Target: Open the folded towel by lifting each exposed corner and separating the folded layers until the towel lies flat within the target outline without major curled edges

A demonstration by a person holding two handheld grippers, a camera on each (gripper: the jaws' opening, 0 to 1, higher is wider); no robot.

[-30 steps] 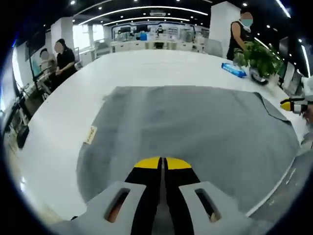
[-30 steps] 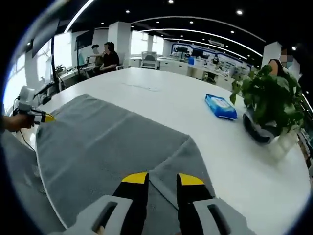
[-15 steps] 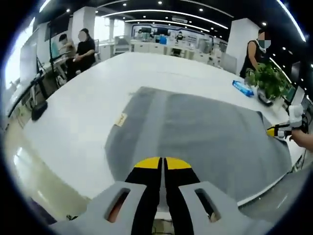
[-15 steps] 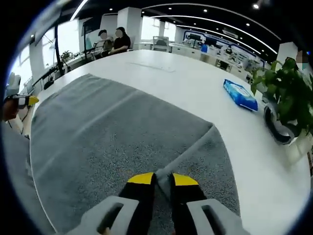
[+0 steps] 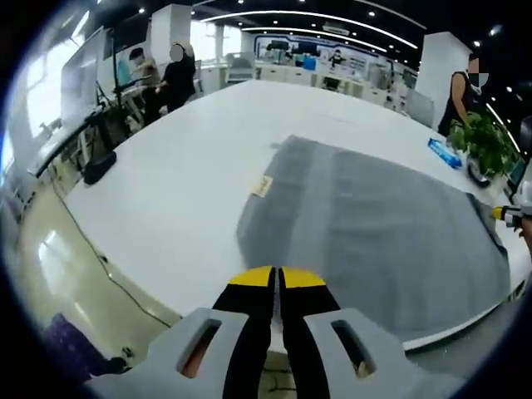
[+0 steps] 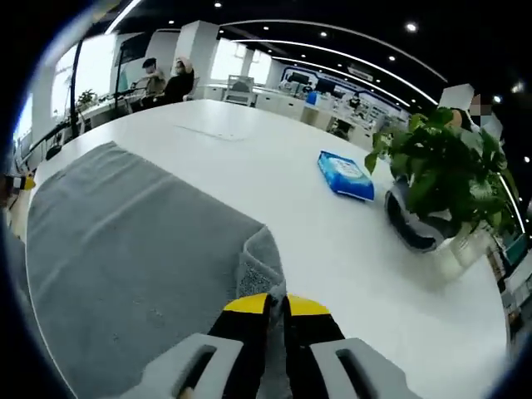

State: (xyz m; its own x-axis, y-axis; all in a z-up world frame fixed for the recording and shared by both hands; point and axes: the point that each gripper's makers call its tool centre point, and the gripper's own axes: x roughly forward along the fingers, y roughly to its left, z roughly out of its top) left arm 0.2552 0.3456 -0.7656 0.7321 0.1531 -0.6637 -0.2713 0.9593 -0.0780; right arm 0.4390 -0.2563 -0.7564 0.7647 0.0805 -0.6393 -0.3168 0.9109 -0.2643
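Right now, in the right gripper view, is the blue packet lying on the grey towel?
No, the blue packet lies on the bare white table, apart from the grey towel.

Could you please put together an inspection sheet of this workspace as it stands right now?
Surface: large white table, mostly bare.
Job's things: grey towel spread over the table, near edge overhanging; a small flap stands up at the corner by the right tool; a tag shows on its left edge.
Clutter: blue packet and potted plant, both off the towel.
Grippers: left tool shut, at the table's near edge; right tool shut on the towel's corner.
Cables: a dark cable on the floor.
Surroundings: open office, people beyond the table.
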